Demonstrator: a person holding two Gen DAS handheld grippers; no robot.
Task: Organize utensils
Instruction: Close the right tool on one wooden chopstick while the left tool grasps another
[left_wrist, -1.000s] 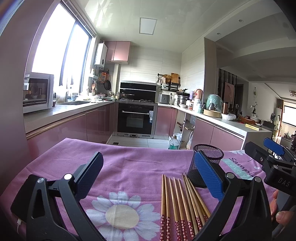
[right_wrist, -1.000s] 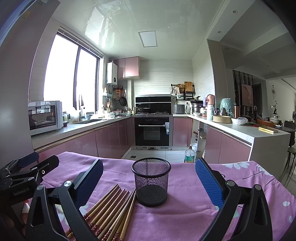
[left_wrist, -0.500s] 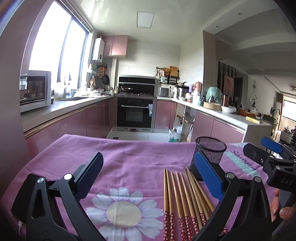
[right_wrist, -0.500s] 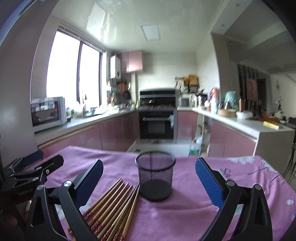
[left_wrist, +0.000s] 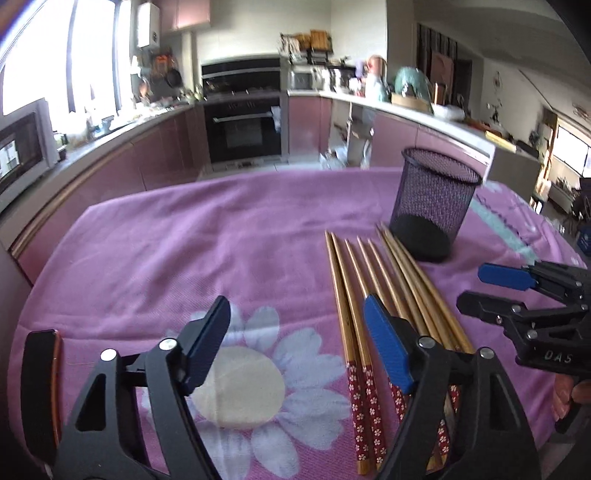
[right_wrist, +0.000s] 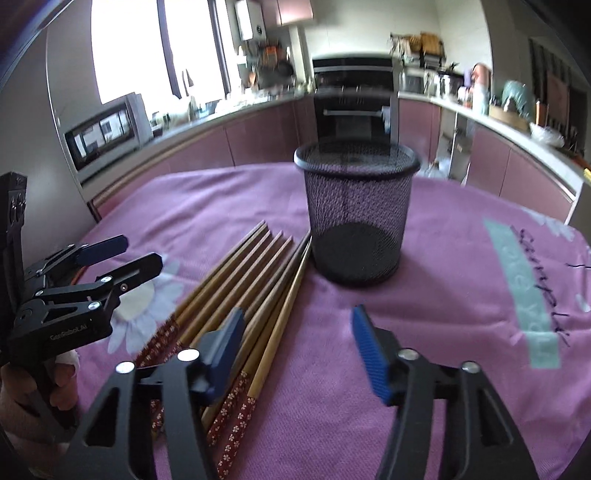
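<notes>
Several wooden chopsticks (left_wrist: 373, 291) with red flowered handles lie side by side on the purple cloth, tips toward a black mesh cup (left_wrist: 436, 203). They also show in the right wrist view (right_wrist: 255, 291), left of the cup (right_wrist: 356, 214). My left gripper (left_wrist: 299, 336) is open and empty, low over the cloth, its right finger above the chopsticks. My right gripper (right_wrist: 299, 336) is open and empty, its left finger over the chopstick handles. Each gripper shows in the other's view, the right one (left_wrist: 491, 291) and the left one (right_wrist: 125, 251).
The table is covered by a purple cloth with a white flower print (left_wrist: 240, 380) and a teal label (right_wrist: 524, 280). Kitchen counters, an oven (left_wrist: 243, 122) and a microwave (right_wrist: 107, 133) stand beyond the table's far edge.
Both grippers have tilted down and moved in lower and closer to the chopsticks and the cup. Both stay open.
</notes>
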